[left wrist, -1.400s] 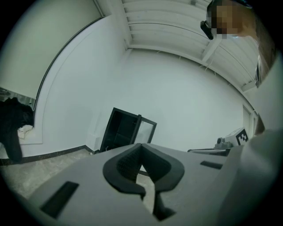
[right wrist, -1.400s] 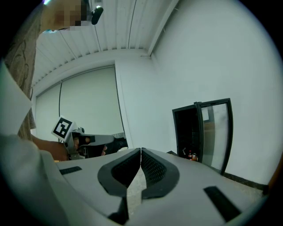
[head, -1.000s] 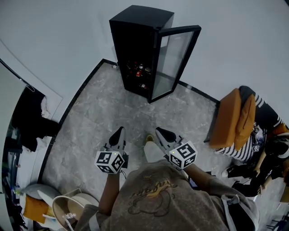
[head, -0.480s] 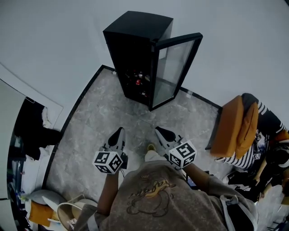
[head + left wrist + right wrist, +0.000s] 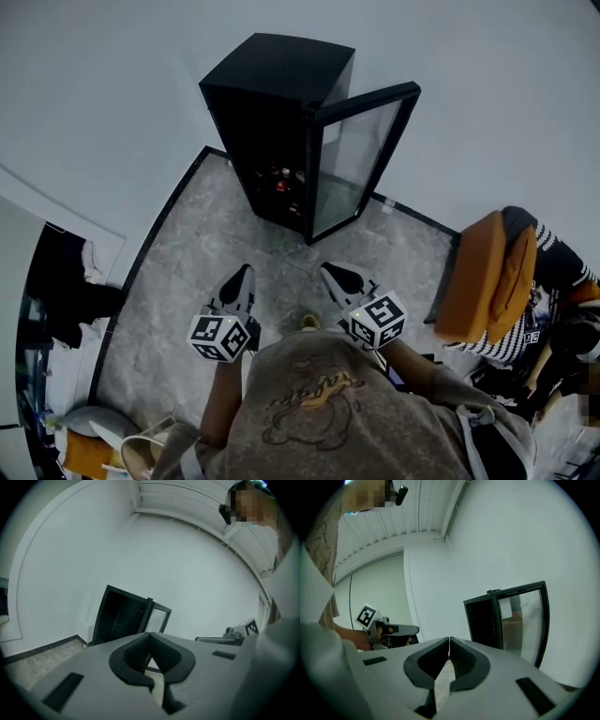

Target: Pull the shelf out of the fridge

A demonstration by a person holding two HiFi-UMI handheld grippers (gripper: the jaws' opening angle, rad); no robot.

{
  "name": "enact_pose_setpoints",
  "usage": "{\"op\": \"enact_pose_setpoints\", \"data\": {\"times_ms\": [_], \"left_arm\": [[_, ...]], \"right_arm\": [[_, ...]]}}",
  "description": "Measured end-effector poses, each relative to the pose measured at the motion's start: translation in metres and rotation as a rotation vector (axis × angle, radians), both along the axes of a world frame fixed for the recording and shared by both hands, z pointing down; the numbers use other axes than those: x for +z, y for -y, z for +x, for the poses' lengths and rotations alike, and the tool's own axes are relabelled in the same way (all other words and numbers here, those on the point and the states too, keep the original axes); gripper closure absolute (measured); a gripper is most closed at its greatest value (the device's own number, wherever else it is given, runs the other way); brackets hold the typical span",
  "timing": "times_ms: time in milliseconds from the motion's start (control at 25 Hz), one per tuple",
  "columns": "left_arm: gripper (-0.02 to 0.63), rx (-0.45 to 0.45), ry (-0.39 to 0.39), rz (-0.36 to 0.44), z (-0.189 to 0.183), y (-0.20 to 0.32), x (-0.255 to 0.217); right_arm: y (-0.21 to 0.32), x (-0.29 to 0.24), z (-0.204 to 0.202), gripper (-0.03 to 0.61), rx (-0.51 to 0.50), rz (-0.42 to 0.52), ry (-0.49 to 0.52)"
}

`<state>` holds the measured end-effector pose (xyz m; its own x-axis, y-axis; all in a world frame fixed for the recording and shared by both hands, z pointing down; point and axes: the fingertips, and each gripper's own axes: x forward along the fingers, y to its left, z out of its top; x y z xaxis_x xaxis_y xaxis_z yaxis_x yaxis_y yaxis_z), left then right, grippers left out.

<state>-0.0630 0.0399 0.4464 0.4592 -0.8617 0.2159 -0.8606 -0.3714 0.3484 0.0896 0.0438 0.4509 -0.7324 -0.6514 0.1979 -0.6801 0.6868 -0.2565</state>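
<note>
Against the pale wall, on a marbled floor (image 5: 197,272), a black fridge (image 5: 272,94) is standing with its glass door (image 5: 361,155) hanging open toward the right. The shelf (image 5: 281,195) is sitting inside the dark compartment, low down, and is carrying a few small red and pale items (image 5: 278,183) that are too small to identify. Its outline is not showing clearly in any view.

The person is standing well back from the fridge, holding both tools level and pointing them toward it. The left gripper (image 5: 242,274) is showing its fingers (image 5: 140,651) pressed fully together on nothing. The right gripper (image 5: 330,272) is likewise showing its fingers (image 5: 461,656) closed and empty.

Judgement: the shelf is probably stiff and light in itself, but its load is making it liable to tip or spill. Taking hold of the front edge near both sides, and drawing it out level, is looking the soundest approach. Both pairs of fingers are needing to open first.
</note>
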Motion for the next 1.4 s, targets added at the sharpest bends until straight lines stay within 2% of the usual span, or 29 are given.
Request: {"op": "enact_pose_setpoints", "data": {"times_ms": [120, 600, 960, 1120, 1400], "left_arm": [[0.607, -0.007, -0.034, 0.008, 0.0, 0.014, 0.001], [0.607, -0.029, -0.075, 0.031, -0.016, 0.075, 0.003], [0.609, -0.002, -0.09, 0.05, -0.027, 0.134, 0.006], [0.609, 0.035, -0.134, 0.042, -0.03, 0.156, 0.009], [0.609, 0.084, -0.143, 0.026, -0.032, 0.198, 0.016]], "right_arm": [[0.016, 0.001, 0.002, 0.557, 0.002, 0.001, -0.005], [0.07, -0.001, -0.018, 0.557, -0.024, 0.014, -0.032], [0.118, 0.009, -0.03, 0.557, -0.001, 0.008, -0.049], [0.138, 0.01, -0.039, 0.557, 0.011, 0.002, -0.044], [0.17, 0.015, -0.053, 0.557, 0.015, -0.009, -0.054]]}}
